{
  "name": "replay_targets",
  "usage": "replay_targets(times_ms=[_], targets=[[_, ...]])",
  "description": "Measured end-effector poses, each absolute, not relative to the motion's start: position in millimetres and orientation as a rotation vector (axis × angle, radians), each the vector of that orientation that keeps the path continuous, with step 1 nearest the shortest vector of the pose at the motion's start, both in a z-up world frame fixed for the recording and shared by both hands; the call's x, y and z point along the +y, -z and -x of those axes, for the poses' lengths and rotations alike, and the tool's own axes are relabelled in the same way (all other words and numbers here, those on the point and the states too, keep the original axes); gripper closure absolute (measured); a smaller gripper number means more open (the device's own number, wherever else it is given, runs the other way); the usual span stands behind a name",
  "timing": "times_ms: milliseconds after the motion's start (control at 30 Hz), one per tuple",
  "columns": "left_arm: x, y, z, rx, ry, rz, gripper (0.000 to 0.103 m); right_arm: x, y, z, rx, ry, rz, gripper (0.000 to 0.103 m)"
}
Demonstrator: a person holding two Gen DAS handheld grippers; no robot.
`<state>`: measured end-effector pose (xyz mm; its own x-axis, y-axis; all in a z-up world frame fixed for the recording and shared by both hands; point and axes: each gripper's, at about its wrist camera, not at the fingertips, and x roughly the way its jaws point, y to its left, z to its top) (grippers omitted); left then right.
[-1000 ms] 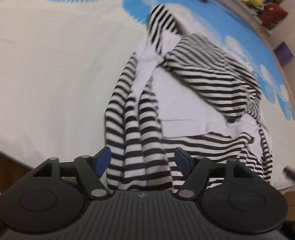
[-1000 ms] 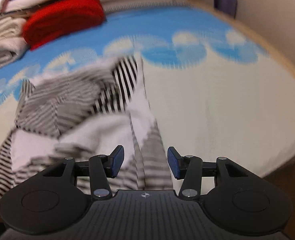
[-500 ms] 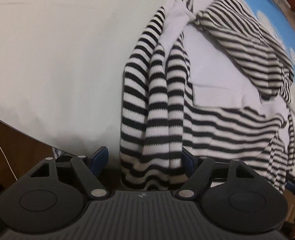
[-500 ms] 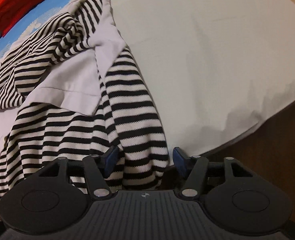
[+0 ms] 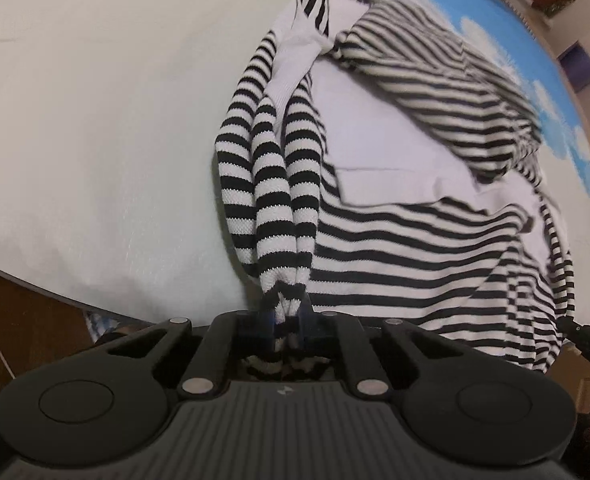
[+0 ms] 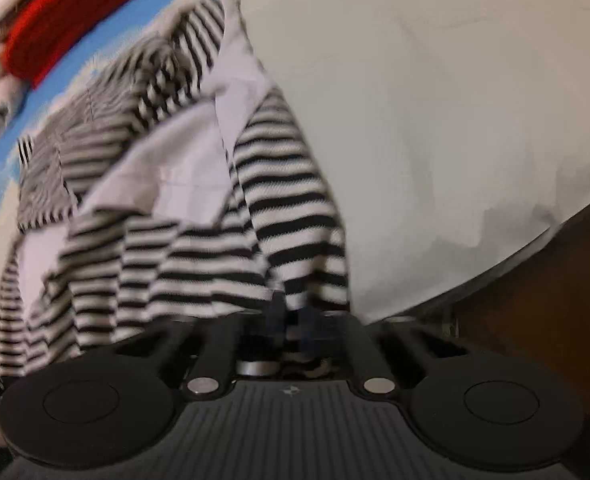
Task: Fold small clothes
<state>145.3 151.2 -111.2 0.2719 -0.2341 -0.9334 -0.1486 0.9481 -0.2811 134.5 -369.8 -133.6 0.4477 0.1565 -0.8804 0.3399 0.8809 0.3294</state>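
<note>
A black-and-white striped garment (image 5: 415,208) with plain white panels lies crumpled on the bed near its front edge. It also shows in the right wrist view (image 6: 199,208), blurred. My left gripper (image 5: 286,320) is shut on the bunched striped hem at the garment's left corner. My right gripper (image 6: 295,320) is shut on the striped hem at the garment's right corner. Both pinched corners are lifted slightly off the sheet.
The bed has a white sheet (image 5: 95,140) with a blue printed band (image 5: 543,92) at the back. A red folded cloth (image 6: 67,28) and other stacked clothes lie at the back left. The bed's edge and dark wooden floor (image 6: 535,320) lie just below the grippers.
Both grippers were open around the garment's hem corners and have now shut on them. The corners are now bunched and pulled up a little.
</note>
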Motion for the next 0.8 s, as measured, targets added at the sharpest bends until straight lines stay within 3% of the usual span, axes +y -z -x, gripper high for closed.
replay_targets(times_ms=[67,133,200,233,300,400,533,667,733,767,800], targets=[[156,112,-145,1.312,0.055,0.367,0.087,-377,123,-129,1.057,0.139,-0.549,0.098],[161,119,-145,1.339,0.016,0.378,0.063,-383,119,-125,1.026,0.162,-0.571,0.098],[163,124,-146,1.36,-0.003,0.379,0.056,-384,123,-125,1.042,0.178,-0.567,0.091],[163,125,-146,1.364,0.001,0.379,0.055,-383,127,-126,1.069,0.18,-0.56,0.087],[161,127,-146,1.374,0.014,0.371,0.054,-375,136,-129,1.137,0.166,-0.535,0.055],[156,131,-146,1.386,0.02,0.35,0.052,-364,146,-130,1.186,0.168,-0.457,0.046],[151,134,-145,1.395,0.029,0.327,0.048,-369,150,-128,1.187,0.18,-0.503,0.046],[149,134,-142,1.384,0.026,0.319,0.051,-370,152,-125,1.184,0.174,-0.518,0.047],[151,131,-139,1.363,0.027,0.33,0.077,-370,152,-123,1.181,0.165,-0.522,0.05],[152,128,-137,1.346,0.031,0.343,0.082,-370,151,-123,1.179,0.158,-0.524,0.059],[152,124,-135,1.33,0.036,0.347,0.089,-369,150,-122,1.172,0.144,-0.528,0.076]])
